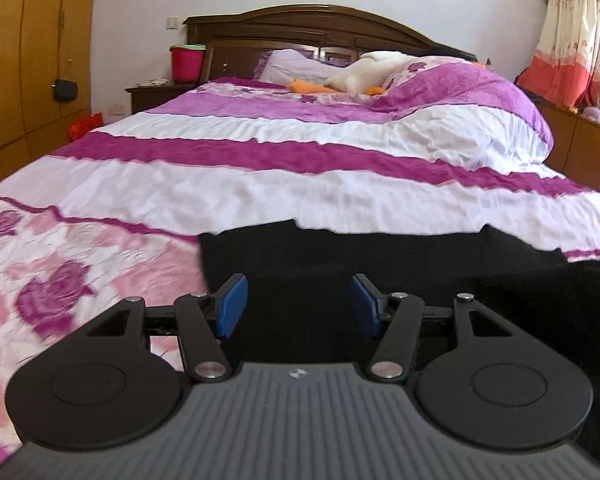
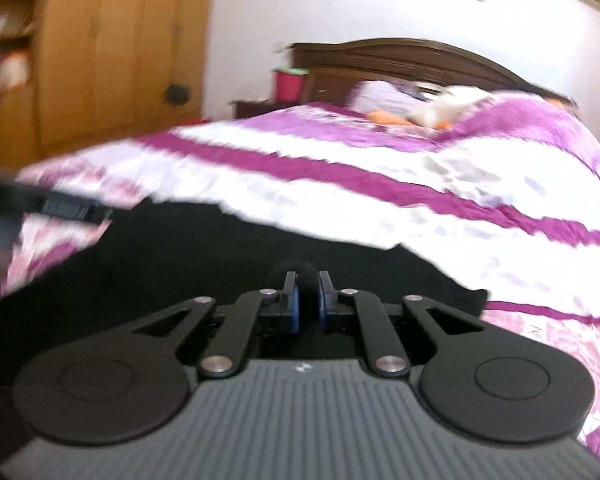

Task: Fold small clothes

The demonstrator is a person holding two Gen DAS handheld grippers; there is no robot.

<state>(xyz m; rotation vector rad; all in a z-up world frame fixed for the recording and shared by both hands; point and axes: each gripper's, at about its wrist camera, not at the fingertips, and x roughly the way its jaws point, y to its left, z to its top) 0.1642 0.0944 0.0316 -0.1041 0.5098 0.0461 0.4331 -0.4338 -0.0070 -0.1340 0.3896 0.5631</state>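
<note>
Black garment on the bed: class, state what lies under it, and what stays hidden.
The black garment lies on the purple, pink and white bedspread, which shows around its edges. The bedspread directly beneath is covered. The right gripper pinches a fold of it.

The left gripper [image 1: 299,306] has a ribbed grey body bearing a small round emblem; matt black linkage arms end in round discs with raised circles; silver pivot pins fix the joints; blue ridged pads [image 1: 232,307] line both fingers; the right gripper [image 2: 306,301] looks identical.
</note>
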